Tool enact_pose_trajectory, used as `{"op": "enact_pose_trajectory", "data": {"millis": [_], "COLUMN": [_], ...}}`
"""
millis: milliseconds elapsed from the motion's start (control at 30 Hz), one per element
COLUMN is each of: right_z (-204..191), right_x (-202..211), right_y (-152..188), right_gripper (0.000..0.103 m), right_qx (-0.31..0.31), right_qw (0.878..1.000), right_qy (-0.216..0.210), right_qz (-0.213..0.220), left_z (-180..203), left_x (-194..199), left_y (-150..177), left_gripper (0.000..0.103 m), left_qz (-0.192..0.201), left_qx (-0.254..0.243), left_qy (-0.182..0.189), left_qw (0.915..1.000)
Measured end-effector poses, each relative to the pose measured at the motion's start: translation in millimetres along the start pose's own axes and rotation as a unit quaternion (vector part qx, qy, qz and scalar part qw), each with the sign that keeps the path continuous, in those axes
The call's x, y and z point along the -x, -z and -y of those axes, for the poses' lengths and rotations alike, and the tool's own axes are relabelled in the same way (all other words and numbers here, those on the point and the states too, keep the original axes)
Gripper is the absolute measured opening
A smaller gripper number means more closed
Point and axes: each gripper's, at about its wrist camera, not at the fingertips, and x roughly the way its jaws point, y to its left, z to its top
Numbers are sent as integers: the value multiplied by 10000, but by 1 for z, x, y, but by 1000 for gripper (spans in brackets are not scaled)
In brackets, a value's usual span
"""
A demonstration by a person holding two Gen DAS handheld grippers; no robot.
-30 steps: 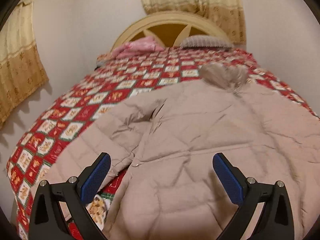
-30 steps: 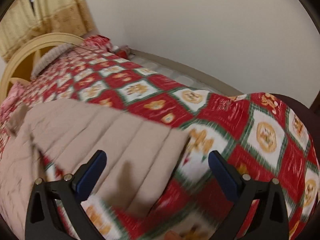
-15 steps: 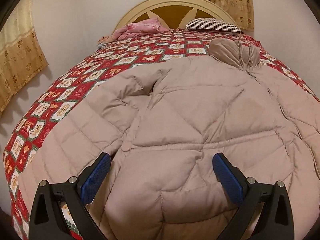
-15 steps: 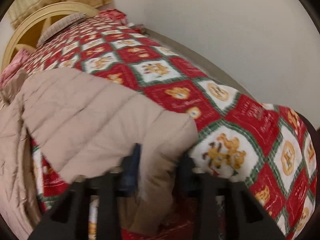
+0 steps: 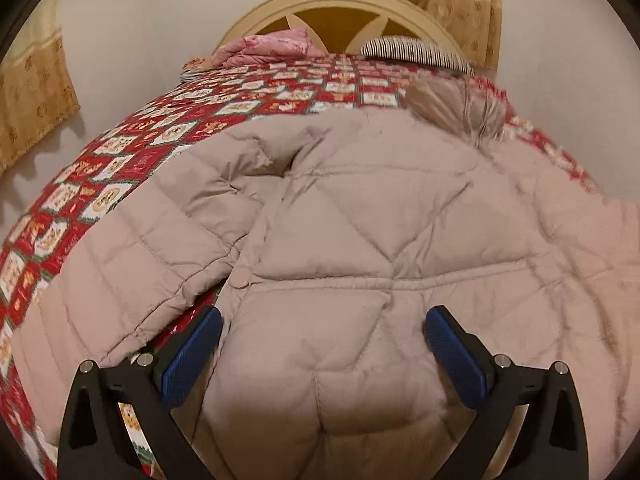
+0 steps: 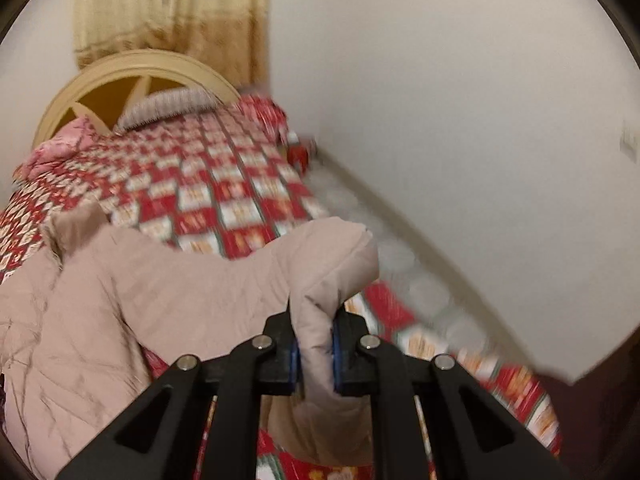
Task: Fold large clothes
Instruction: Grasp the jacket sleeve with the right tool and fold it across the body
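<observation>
The beige quilted coat (image 5: 360, 240) lies spread over the red patterned bedspread (image 5: 120, 148), hood at one o'clock. The left gripper (image 5: 320, 354) hangs over its hem, jaws wide apart. The right gripper (image 6: 314, 344) is clamped on the sleeve cuff (image 6: 320, 280), lifted at centre.

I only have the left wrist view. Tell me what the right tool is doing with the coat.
Observer: The right tool is shut on the coat's sleeve, near the cuff.
Operator: Say whether the sleeve is off the bed.
Observer: Its cuff end arches above the red patterned bedspread.
Operator: Report what's beyond that sleeve.
Observer: A plain white wall runs along the bed's far side.
</observation>
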Motion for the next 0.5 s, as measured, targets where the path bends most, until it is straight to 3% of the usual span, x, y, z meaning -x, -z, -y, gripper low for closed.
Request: {"op": "enact_pose_trajectory", "data": {"millis": [233, 333, 500], "right_z": [-98, -151, -232], "right_x": [48, 58, 53], "right_y": [-53, -58, -50], "right_gripper": [14, 14, 14], "right_qx": [1004, 1504, 2005], "right_qw": [9897, 9793, 9643], "right_qy": [-413, -679, -1219], "right_qz": [929, 1176, 1224], "left_z": [-3, -5, -10], "left_x": [29, 39, 54], "left_y": [3, 3, 3], "left_gripper": [102, 102, 102], "left_qz": [422, 564, 701], "left_qx": [92, 71, -5], "left_qy": [255, 301, 384], "left_qw": [9987, 9979, 9968]}}
